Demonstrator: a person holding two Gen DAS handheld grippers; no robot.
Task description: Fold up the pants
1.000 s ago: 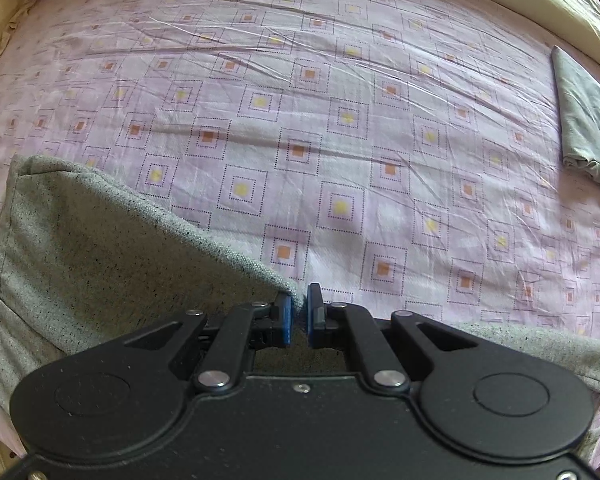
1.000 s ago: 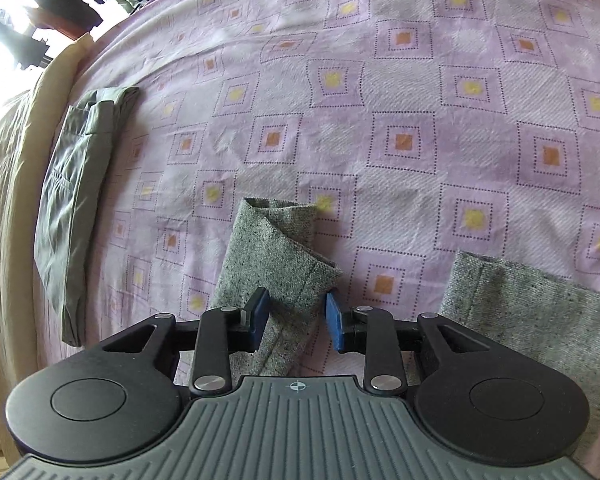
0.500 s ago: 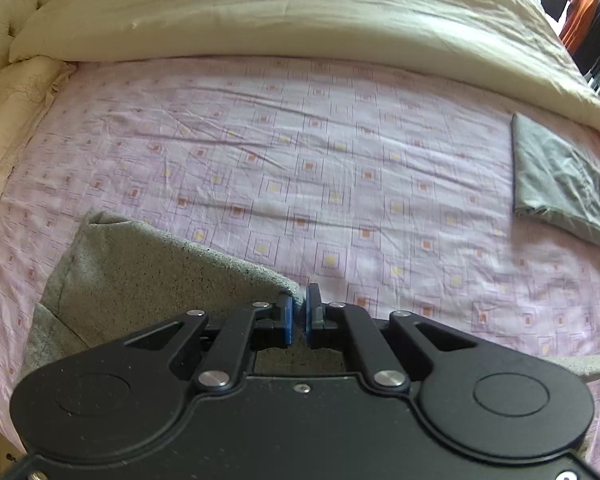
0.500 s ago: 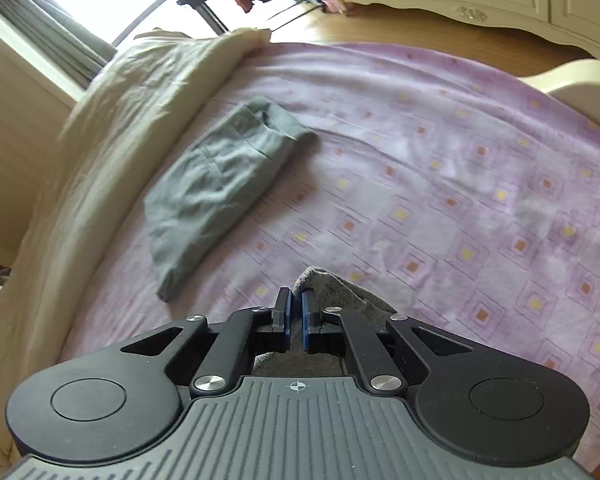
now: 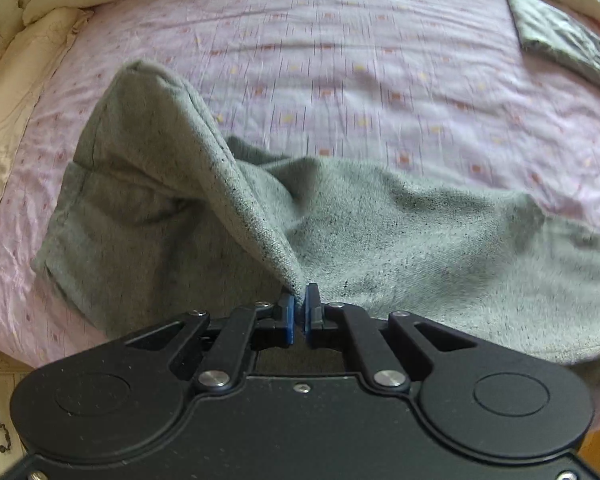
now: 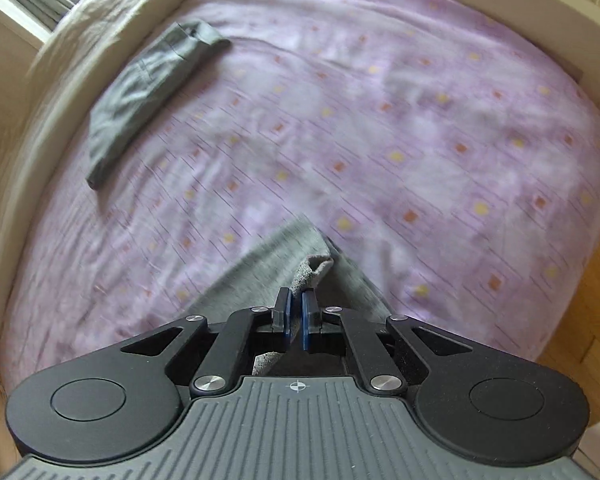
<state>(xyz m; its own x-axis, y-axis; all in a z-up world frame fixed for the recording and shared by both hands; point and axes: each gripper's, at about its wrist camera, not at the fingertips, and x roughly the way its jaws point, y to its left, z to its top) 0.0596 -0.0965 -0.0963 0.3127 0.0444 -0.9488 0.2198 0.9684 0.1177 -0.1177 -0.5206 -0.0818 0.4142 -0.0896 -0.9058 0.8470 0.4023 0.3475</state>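
Folded dark-grey garment lies far side of purple sheet, apart. Left gripper and right gripper each pinch grey pants, lifted near bed edge; sheet ahead open.

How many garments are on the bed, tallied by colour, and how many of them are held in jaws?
Speckled light grey pants: 1, held by the left gripper and right gripper, jaws shut on fabric.
Dark grey folded garment: 1, lying free on the purple sheet.
Total: 2.
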